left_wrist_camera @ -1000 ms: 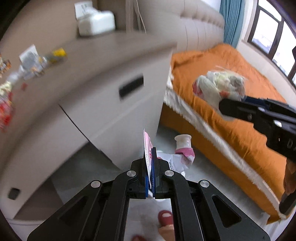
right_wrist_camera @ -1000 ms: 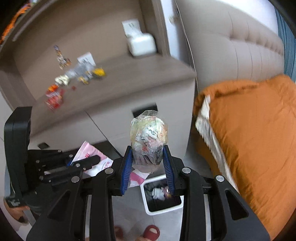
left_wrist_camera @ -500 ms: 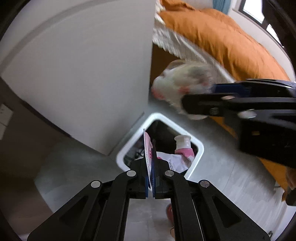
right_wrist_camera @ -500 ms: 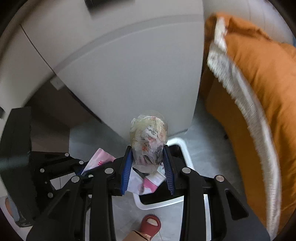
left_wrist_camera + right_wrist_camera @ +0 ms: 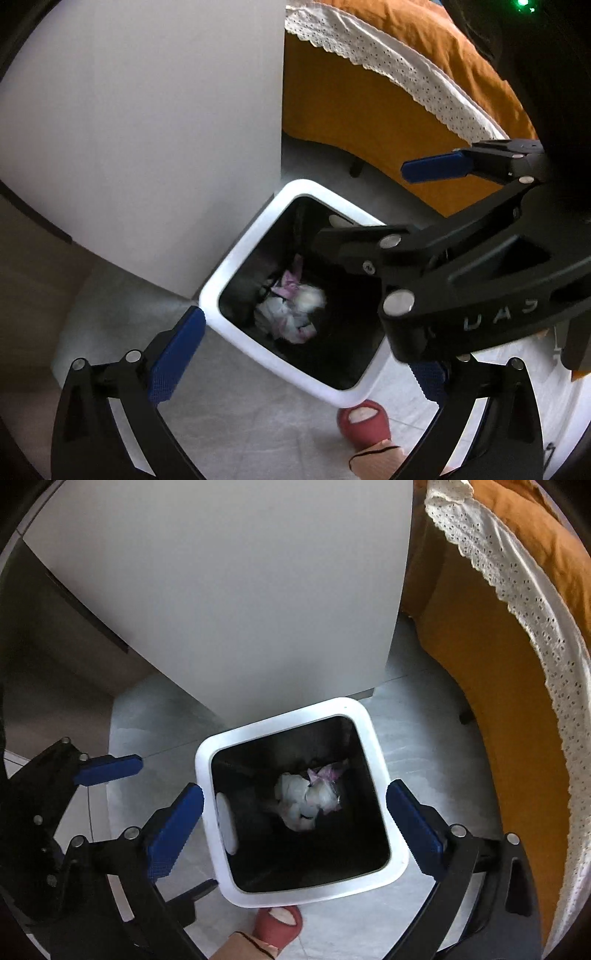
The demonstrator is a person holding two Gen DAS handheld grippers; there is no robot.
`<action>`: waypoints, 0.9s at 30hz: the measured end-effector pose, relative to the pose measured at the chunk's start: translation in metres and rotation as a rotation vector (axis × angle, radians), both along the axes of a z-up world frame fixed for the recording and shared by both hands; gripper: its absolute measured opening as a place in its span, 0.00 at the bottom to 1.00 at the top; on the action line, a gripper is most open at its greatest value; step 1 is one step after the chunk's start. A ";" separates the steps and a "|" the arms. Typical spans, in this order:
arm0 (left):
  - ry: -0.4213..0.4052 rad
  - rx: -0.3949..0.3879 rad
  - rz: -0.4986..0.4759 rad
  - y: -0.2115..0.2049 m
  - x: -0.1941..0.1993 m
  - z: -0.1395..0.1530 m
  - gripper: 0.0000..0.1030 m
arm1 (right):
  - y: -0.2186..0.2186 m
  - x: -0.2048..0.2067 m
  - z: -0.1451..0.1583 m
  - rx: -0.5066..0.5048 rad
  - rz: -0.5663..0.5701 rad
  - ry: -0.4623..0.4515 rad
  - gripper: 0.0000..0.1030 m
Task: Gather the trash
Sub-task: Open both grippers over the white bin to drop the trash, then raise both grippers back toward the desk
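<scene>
— Two grippers hanging over the white bin (image 5: 380, 775) on the grey floor (image 5: 417, 716)?
— Yes. Left gripper (image 5: 295, 354) and right gripper (image 5: 295, 830) both gaping wide, holding nothing. Trash (image 5: 306, 797) lying inside the bin, between cabinet (image 5: 240, 590) and orange bed (image 5: 517, 672).

Cabinet: a pale grey cabinet (image 5: 229, 590) is standing tall at the back.
Bed: an orange bedspread (image 5: 517, 686) with white lace trim (image 5: 532, 627) is hanging down beside it.
Floor: grey tiles (image 5: 229, 424) are running underneath.
Slipper: a red slipper (image 5: 364, 421) is poking in below.
</scene>
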State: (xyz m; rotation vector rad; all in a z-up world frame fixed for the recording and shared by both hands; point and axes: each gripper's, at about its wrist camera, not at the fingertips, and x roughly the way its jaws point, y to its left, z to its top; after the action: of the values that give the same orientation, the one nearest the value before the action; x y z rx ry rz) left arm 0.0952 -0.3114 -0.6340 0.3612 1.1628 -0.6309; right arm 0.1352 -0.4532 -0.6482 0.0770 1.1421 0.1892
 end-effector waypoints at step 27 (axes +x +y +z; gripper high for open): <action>-0.307 -0.093 0.290 0.061 0.014 0.377 0.96 | 0.003 -0.020 0.374 0.194 0.067 -0.499 0.96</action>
State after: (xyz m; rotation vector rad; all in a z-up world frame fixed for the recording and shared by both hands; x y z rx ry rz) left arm 0.1091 -0.2502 -0.2573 0.1956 0.8664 -0.3586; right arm 0.1155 -0.4498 -0.2738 0.1538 0.6277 0.3572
